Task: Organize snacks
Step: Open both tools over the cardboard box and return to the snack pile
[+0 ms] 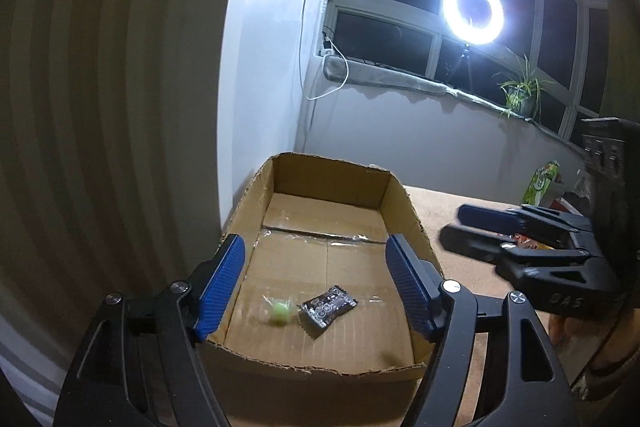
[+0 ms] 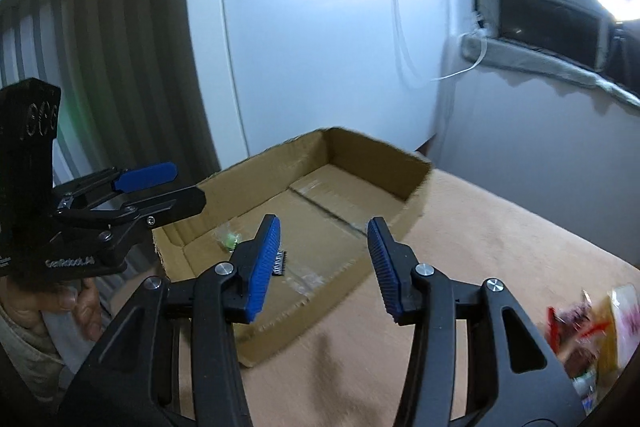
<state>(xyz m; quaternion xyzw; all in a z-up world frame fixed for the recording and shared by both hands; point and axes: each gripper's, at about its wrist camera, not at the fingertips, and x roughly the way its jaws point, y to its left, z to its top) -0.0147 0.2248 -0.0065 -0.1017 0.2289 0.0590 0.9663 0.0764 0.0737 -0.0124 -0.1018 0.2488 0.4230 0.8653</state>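
We are viewing an early stage of the sorting. The cardboard box [image 1: 404, 211] is sitting on the tan-covered table [image 2: 500, 239], against the white wall, and it is holding only two items: a green candy in clear wrap [image 1: 279, 309] and, just beside it, a dark foil packet [image 1: 328, 307]. Both are lying on the box floor near the front wall, and the rest of the floor is showing bare cardboard and tape.

We are holding the left gripper [image 1: 316, 287] over the near end of the box; its jaws are standing wide apart with nothing between them, and the two snacks are appearing in the gap below. The right gripper [image 2: 324, 263] is hovering over the box's front corner and the table edge; its jaws are likewise spread and carrying nothing. In the left wrist view the right gripper [image 1: 480, 227] is appearing side-on to the right of the box.

What is remaining, as we judge it, is most of the work: a heap of mixed snack packets [image 2: 588, 331] is lying on the table well to the right of the box, blurred in the right wrist view, so we cannot count it. A green packet [image 1: 542, 183] is also standing on the table behind the right gripper. We are judging the task as barely begun, with both tools free for the next pick.
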